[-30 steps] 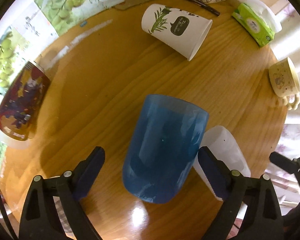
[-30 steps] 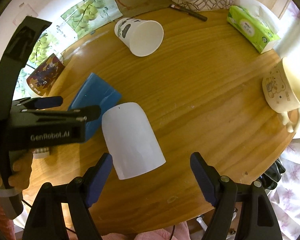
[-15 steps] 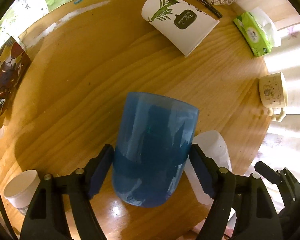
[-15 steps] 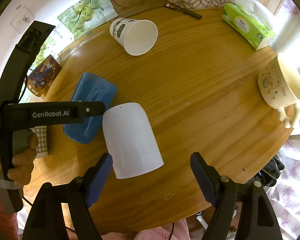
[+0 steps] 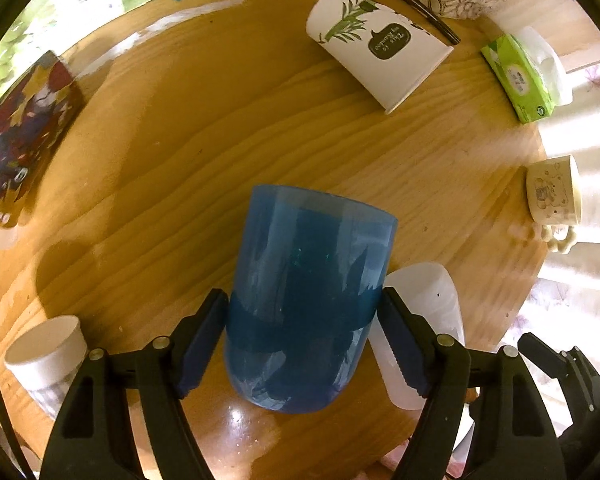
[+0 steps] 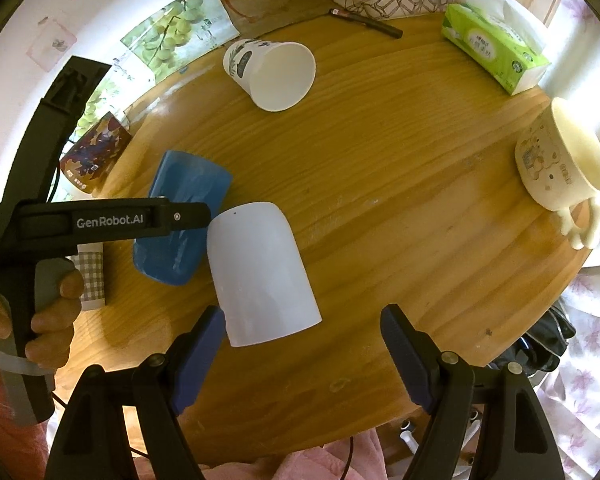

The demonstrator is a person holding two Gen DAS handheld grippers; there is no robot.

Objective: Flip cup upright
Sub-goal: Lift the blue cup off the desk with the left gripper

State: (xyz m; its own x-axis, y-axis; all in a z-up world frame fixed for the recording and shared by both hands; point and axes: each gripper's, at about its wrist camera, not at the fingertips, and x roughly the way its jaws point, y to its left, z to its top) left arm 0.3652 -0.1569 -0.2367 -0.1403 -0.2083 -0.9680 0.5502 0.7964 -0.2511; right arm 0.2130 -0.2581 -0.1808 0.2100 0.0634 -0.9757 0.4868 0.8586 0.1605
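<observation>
A blue translucent cup (image 5: 306,296) lies on its side on the round wooden table (image 5: 220,128). My left gripper (image 5: 302,344) is shut on the blue cup, one pad on each side. The blue cup also shows in the right wrist view (image 6: 180,216), under the left gripper's arm. A white cup (image 6: 256,276) lies on its side next to it, base pointing away; in the left wrist view the white cup (image 5: 424,320) is partly hidden behind the right finger. My right gripper (image 6: 300,352) is open, just short of the white cup's rim.
A printed paper cup (image 6: 272,72) lies on its side at the back. A cream mug (image 6: 560,168) stands at the right edge. A green tissue pack (image 6: 496,48), a pen (image 6: 364,22), a dark patterned cup (image 5: 20,140) and a small white cup (image 5: 48,356) sit around the table.
My left gripper has moved forward around the blue cup and closed its pads onto the sides. The right gripper has stayed open near the white cup.
</observation>
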